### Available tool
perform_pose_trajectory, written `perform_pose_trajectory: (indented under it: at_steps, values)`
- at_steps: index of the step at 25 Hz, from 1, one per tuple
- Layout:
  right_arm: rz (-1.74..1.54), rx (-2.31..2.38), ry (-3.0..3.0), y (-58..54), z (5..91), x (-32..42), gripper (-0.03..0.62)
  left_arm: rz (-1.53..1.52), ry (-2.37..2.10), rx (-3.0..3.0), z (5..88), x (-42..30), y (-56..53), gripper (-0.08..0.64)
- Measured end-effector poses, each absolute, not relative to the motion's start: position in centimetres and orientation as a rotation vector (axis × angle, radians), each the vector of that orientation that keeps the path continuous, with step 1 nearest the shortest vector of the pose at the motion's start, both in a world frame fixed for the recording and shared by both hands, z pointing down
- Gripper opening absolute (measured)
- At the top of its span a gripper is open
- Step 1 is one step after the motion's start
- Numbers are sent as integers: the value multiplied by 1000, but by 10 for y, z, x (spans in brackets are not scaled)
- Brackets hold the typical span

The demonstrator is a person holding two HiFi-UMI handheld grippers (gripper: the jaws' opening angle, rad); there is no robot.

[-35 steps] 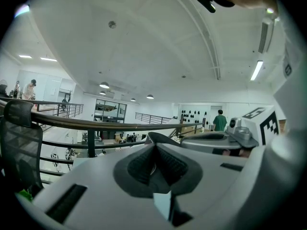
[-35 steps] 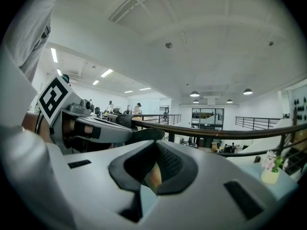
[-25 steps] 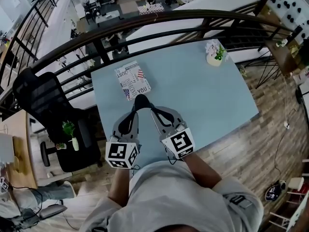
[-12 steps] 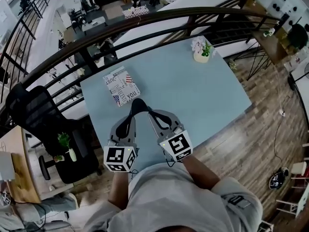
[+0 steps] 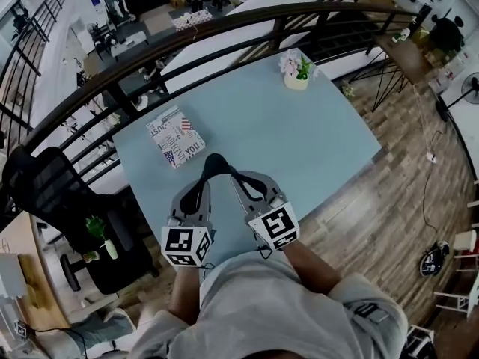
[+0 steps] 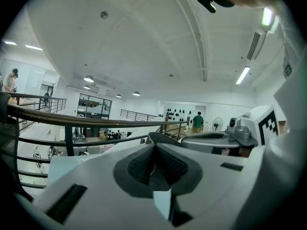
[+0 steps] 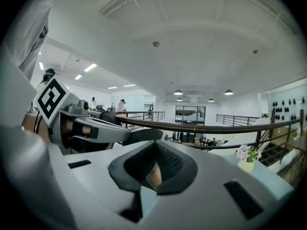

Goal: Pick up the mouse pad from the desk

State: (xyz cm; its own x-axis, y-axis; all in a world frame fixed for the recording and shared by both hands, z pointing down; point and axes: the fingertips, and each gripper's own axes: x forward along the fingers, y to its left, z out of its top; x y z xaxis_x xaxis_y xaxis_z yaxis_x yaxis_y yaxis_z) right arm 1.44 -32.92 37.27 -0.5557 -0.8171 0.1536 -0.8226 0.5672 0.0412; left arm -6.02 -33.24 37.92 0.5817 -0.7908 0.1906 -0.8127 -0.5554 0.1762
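At the far left corner of the counter point(image 5: 299, 148) the mouse pad point(image 5: 174, 137) lies flat, ahead and left of the left claw point(image 5: 208, 163) and right claw point(image 5: 223, 166). Both, pinched narrow and empty, have slid rightward away from it, so no grasp is lined up.

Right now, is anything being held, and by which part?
Nothing. The left gripper and right gripper are shut, empty; the mouse pad lies on the desk, apart from both.

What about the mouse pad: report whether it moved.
No. The mouse pad keeps its spot at the far left of the desk; the camera turned.
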Motion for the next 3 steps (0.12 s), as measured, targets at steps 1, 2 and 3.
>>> perform_pose_trajectory:
  at_steps: [1, 2, 3]
  values:
    - [57, 1396, -2637, -328, 374, 16, 14, 131, -1322, 2569, 380, -58, -332, 25]
    - [62, 1401, -2632, -326, 375, 18, 14, 133, -1316, 2569, 381, -57, -331, 25]
    - [67, 1405, -2628, -325, 376, 20, 14, 135, -1310, 2568, 382, -55, -330, 25]
